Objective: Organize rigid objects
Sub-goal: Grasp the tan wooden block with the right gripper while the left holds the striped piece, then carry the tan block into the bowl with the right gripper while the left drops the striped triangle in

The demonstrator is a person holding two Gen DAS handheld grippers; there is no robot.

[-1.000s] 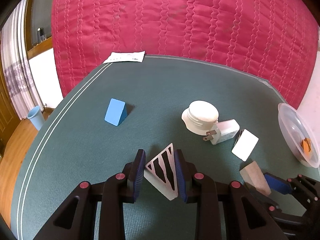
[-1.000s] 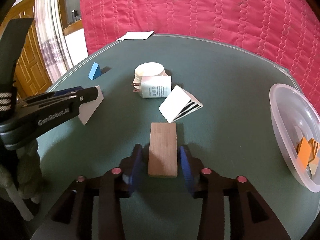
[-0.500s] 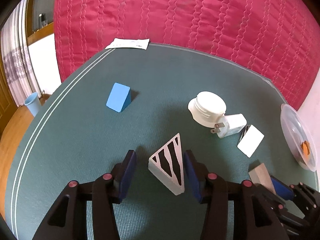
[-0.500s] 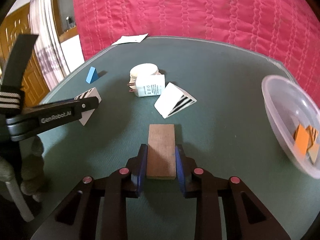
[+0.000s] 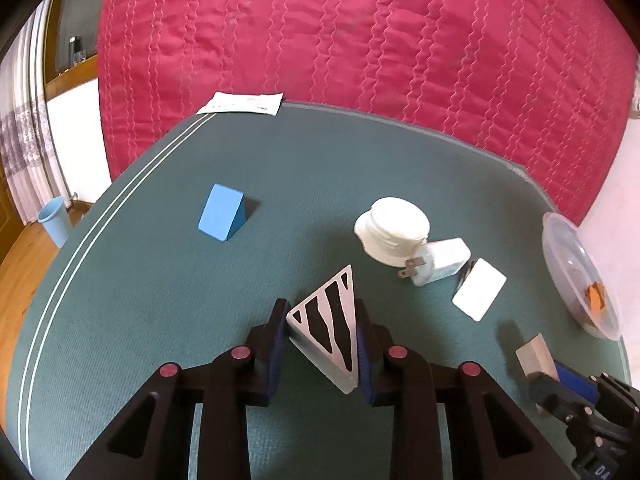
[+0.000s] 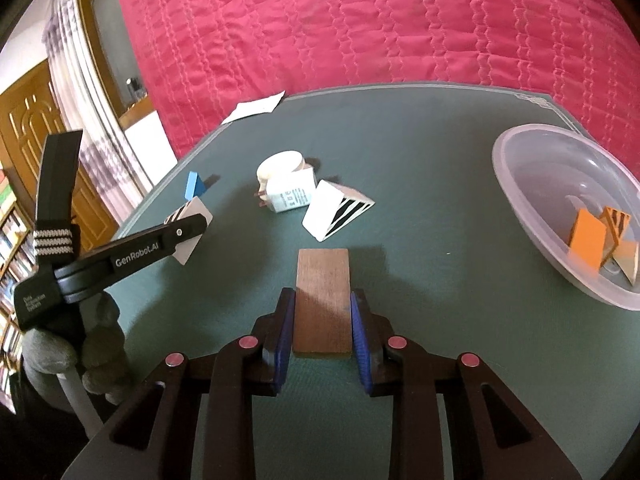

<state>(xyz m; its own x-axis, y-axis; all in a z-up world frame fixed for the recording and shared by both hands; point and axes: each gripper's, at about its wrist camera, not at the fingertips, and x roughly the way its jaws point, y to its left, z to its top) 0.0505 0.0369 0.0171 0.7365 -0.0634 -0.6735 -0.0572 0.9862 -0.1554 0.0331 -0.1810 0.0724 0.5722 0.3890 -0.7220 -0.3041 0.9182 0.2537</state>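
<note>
Pickup step: left tongs (image 5: pixel 322 346) clamped on striped wedge (image 5: pixel 330 324), right tongs (image 6: pixel 323 330) clamped on wooden block (image 6: pixel 323 300); next, likely carry both to bowl (image 6: pixel 520 184) at worktop's right edge.

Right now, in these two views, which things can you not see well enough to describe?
- Clear bowl: the left wrist view shows it edge-on at the right border, so its contents are only an orange speck.
- Charger: the printing on its label is too small to read in the right wrist view.
- Wooden block: in the left wrist view the right gripper covers its near end.
- Paper: too far away to read.
</note>
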